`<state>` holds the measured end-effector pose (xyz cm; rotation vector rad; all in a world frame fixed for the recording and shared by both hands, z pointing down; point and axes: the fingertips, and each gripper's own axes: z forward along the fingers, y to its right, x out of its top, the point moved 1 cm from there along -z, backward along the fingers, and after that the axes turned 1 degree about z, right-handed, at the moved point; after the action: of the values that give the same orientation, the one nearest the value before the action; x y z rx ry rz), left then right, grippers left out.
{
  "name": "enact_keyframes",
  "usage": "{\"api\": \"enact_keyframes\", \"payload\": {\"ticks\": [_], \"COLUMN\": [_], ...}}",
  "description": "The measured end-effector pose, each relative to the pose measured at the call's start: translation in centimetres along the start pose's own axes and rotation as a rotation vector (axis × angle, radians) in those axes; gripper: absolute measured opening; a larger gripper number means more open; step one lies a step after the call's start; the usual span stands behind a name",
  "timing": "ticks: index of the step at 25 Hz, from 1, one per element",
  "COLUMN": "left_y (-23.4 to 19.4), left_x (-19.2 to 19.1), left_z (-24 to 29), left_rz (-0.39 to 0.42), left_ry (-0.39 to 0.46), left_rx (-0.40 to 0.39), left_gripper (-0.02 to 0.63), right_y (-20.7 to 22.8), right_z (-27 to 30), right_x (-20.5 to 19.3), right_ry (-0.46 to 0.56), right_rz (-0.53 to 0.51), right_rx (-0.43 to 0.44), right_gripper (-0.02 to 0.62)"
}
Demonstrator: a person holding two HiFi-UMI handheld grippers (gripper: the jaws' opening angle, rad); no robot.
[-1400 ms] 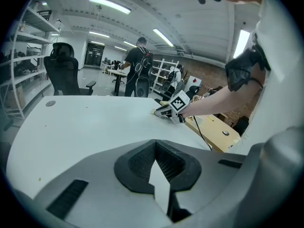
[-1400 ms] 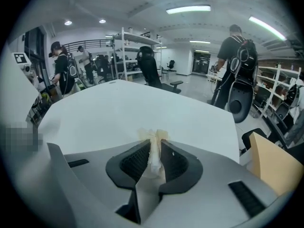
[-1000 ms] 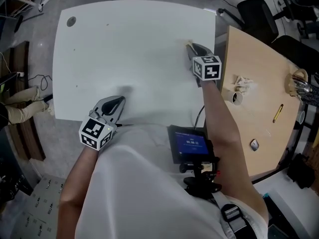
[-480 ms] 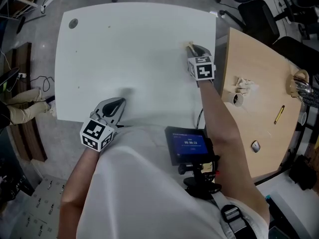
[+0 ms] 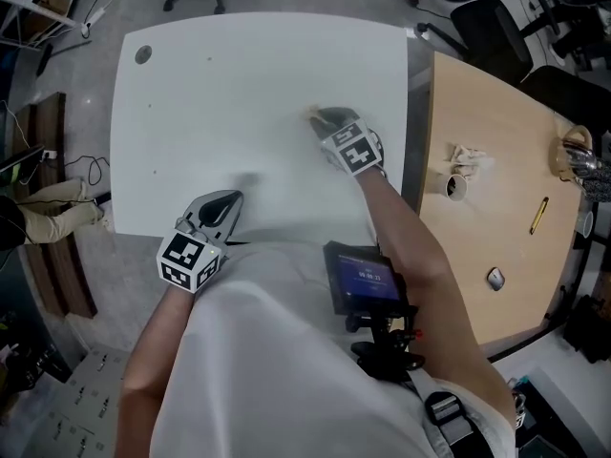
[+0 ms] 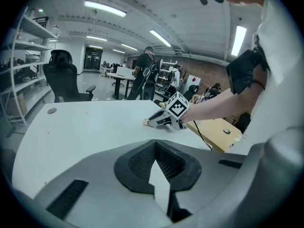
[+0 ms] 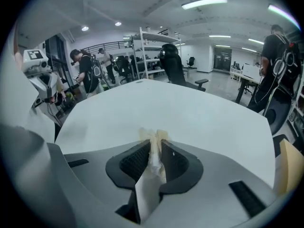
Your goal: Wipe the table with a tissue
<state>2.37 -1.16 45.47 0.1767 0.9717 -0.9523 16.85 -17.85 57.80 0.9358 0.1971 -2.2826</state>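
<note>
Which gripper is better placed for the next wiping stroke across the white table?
Right. The right gripper is shut on the tissue and is out near the middle of the white table. The left gripper sits by the table's near edge, closed with nothing between its jaws.

From my remote seat this reads as an open-plan office lab: ceiling strip lights (image 6: 105, 8), a black swivel chair (image 6: 64, 80), metal shelving (image 7: 151, 49), a white table (image 5: 239, 93) beside a wooden desk (image 5: 487, 160), and people (image 6: 145, 77) standing about.

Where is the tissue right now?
The tissue is clamped in the right gripper, down on the white table, right of centre in the head view, short of the edge beside the wooden table.
</note>
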Motion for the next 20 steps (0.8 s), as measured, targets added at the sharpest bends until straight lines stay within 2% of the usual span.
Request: {"api": "enact_keyframes", "payload": {"ticks": [4,9,20], "left_y": [-0.3,-1.5,-4.3], "left_x": [0.4,0.8,-0.6], "left_z": [-1.1,-1.1,-2.4], "left_rz": [-0.007,-0.019,-0.049], "left_ry": [0.017,0.064,0.077], "left_rx": [-0.005,0.008,-0.057], "left_gripper": [0.005,0.005,0.005], "right_y": [-0.9,0.2,-0.6], "right_z": [-0.4,0.0,0.7], "right_x": [0.4,2.6,4.9], "right_ry": [0.028,0.060,0.073], "right_rz": [0.052,0.057,0.167], "right_rx": [-0.002,-0.020,-0.060], "right_gripper": [0.074,0.074,0.074]}}
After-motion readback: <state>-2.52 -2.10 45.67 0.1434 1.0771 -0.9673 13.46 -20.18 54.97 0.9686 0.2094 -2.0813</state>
